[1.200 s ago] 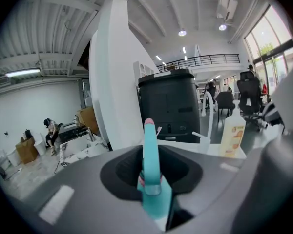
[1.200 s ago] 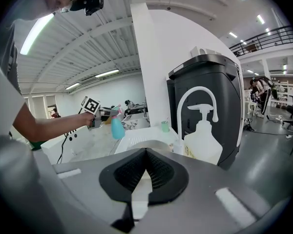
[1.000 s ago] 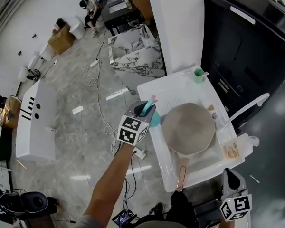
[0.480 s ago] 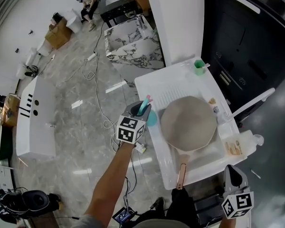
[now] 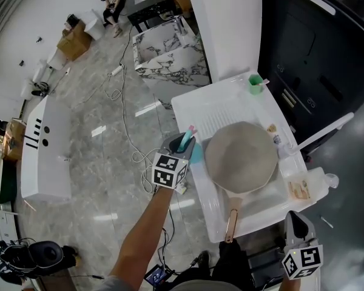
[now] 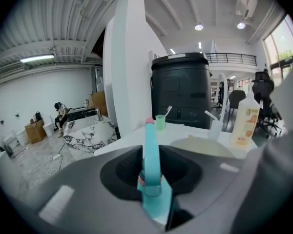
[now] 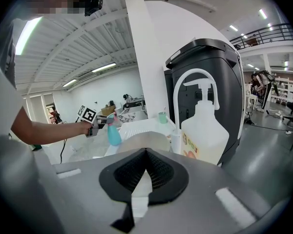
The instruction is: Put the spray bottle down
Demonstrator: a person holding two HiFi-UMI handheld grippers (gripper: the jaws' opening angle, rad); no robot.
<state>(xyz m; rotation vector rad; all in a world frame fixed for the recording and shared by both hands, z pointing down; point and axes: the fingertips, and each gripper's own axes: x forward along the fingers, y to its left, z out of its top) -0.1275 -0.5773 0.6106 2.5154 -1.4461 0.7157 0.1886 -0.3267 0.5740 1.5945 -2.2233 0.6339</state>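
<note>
A teal spray bottle (image 5: 196, 153) with a pink-tipped nozzle hangs at the left edge of the white table (image 5: 197, 111). My left gripper (image 5: 183, 145) is shut on its neck, and in the left gripper view the bottle (image 6: 149, 150) stands upright between the jaws of that gripper (image 6: 154, 199). The right gripper view shows the bottle (image 7: 113, 134) low beside the pan; whether its base touches the table I cannot tell. My right gripper (image 5: 293, 220) hovers off the table's near right corner, its jaws (image 7: 136, 199) closed with nothing between them.
A round grey pan (image 5: 239, 156) with a wooden handle (image 5: 232, 220) fills the table's middle. A white pump bottle (image 5: 318, 180) stands at the right edge, a green cup (image 5: 255, 85) at the far corner. A tall black cabinet (image 5: 315, 53) rises behind.
My left gripper has sunk with the spray bottle, staying at the table's left edge. The right gripper has dropped slightly.
</note>
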